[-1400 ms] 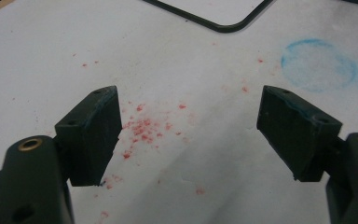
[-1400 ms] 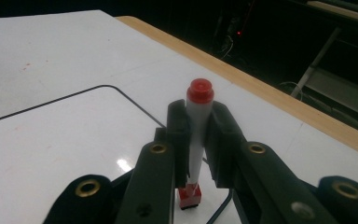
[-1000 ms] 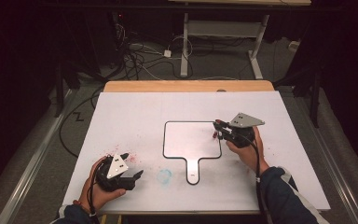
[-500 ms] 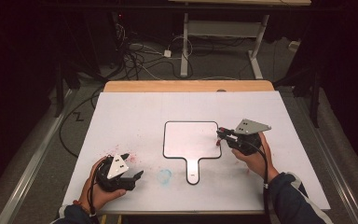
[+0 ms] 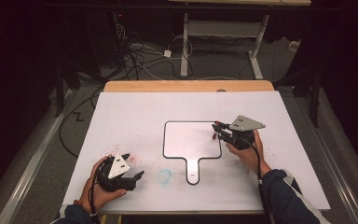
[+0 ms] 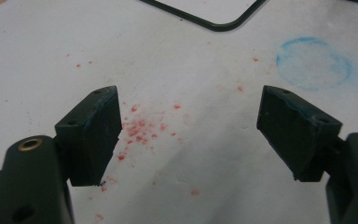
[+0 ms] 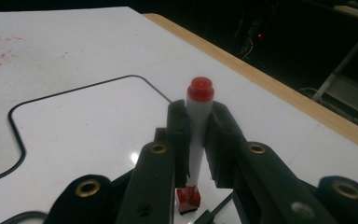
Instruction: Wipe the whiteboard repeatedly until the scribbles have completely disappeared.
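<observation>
Glossy white board (image 5: 191, 140); smooth plastic marker (image 7: 196, 140); matt white table cover (image 5: 135, 116); wooden table edge (image 5: 186, 86).

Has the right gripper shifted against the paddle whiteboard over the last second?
Yes. The right gripper, shut on the red marker, has slid toward the person along the whiteboard's right edge, from near its upper corner to mid-edge.
</observation>
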Demonstrator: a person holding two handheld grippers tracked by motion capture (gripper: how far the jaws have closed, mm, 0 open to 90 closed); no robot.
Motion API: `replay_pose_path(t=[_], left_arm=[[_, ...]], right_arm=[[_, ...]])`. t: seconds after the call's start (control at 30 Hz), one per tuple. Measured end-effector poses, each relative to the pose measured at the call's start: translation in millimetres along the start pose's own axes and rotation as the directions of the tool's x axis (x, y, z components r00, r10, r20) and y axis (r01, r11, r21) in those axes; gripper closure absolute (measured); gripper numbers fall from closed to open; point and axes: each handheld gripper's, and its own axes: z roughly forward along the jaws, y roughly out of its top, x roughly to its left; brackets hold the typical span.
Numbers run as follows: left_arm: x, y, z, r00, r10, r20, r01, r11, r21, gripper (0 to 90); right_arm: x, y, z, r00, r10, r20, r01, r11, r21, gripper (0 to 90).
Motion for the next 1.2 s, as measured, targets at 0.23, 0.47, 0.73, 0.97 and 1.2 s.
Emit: replay_pose_path(t=[0.23,0.47,0.73,0.97,1.2], left_arm=[[0.8,-0.6,-0.2,1.0,0.0,0.003,0.0,1.0,0.004,21.0],[1.1,-0.7,-0.2,1.0,0.001,0.006,-0.001,1.0,0.005,21.0],[0.7,-1.0,-0.6,1.0,-0.001,0.007,0.001,1.0,0.002,21.0],[1.1,-1.3,-1.1,1.0,0.001,0.008,-0.001,1.0,0.004,21.0],[-0.4,-0.6,-0.6,1.0,-0.001,0.008,0.001,1.0,0.002,21.0]], right_arm=[[-5.3,3.9,19.6,0.9973,-0.013,0.073,0.013,1.0,0.003,81.6],[-1.4,10.6,33.8,0.9985,0.022,0.05,-0.022,1.0,-0.006,81.6],[14.6,18.8,47.4,0.9994,0.035,-0.004,-0.035,0.999,-0.025,81.5],[9.3,20.2,41.0,0.998,0.034,0.053,-0.036,0.999,0.03,81.6],[-11.3,13.8,24.5,0.9907,0.055,0.125,-0.065,0.995,0.075,81.6]])
